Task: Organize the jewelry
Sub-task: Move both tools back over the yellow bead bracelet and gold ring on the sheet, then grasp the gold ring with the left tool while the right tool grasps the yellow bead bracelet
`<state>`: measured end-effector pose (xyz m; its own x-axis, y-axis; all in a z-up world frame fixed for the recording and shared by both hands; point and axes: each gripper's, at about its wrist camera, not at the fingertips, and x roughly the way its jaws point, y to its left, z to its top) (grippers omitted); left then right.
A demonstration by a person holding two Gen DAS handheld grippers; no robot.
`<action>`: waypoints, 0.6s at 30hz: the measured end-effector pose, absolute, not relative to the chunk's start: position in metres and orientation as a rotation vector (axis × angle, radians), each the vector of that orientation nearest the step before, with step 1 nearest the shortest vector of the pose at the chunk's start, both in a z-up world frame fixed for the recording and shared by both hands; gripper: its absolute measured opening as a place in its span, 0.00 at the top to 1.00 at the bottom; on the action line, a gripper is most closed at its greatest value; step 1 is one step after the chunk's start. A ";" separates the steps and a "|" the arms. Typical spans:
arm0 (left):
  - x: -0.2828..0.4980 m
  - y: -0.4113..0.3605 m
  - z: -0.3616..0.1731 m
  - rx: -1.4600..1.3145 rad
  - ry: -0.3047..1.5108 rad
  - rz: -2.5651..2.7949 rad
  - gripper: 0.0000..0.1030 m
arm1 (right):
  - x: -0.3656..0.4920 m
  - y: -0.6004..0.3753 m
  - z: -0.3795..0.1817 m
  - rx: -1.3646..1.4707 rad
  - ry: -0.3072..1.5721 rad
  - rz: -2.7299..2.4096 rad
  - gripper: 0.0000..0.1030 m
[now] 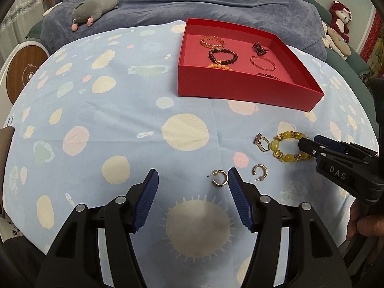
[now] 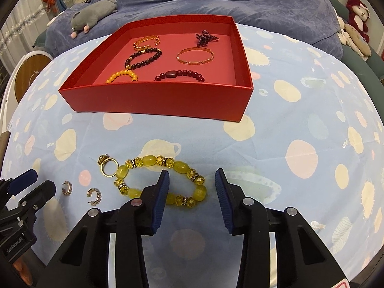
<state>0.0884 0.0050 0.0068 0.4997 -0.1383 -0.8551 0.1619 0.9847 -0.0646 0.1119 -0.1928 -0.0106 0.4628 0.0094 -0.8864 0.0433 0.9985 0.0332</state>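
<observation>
A red box [image 1: 240, 88] [image 2: 153, 100] holds several bracelets and a dark beaded piece. On the blue spotted cloth lie a yellow bead bracelet [image 1: 288, 147] [image 2: 160, 180], a gold ring [image 1: 262, 142] [image 2: 108, 165] touching it, and two gold hoop earrings [image 1: 219, 178] [image 1: 259, 171] [image 2: 68, 188] [image 2: 95, 195]. My left gripper [image 1: 193, 178] is open, with one earring between its fingertips, near the right finger. My right gripper [image 2: 192, 177] [image 1: 307, 144] is open, its jaws straddling the bracelet's right end with the left finger inside the loop.
A bed with a blue-grey blanket [image 1: 192, 0] and a grey plush toy [image 1: 96, 9] lies behind the table. Red and white plush toys [image 2: 357, 28] sit at the far right. A round wooden-faced device [image 1: 24, 72] stands at the left. A hand [image 1: 367, 223] holds the right gripper.
</observation>
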 end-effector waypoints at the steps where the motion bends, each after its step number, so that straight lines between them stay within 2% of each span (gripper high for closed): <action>1: 0.088 0.005 0.006 0.029 1.034 -0.181 0.44 | 0.111 -0.192 -0.011 0.048 1.084 -0.022 0.69; 4: 0.088 0.005 0.003 0.031 1.041 -0.180 0.44 | 0.108 -0.190 -0.011 0.038 1.082 -0.018 0.72; 11: 0.087 0.005 -0.001 0.028 1.047 -0.187 0.44 | 0.097 -0.193 -0.010 0.052 1.091 -0.025 0.89; 18: 0.085 -0.001 -0.001 0.028 1.050 -0.209 0.44 | 0.085 -0.200 -0.010 0.093 1.102 -0.031 0.91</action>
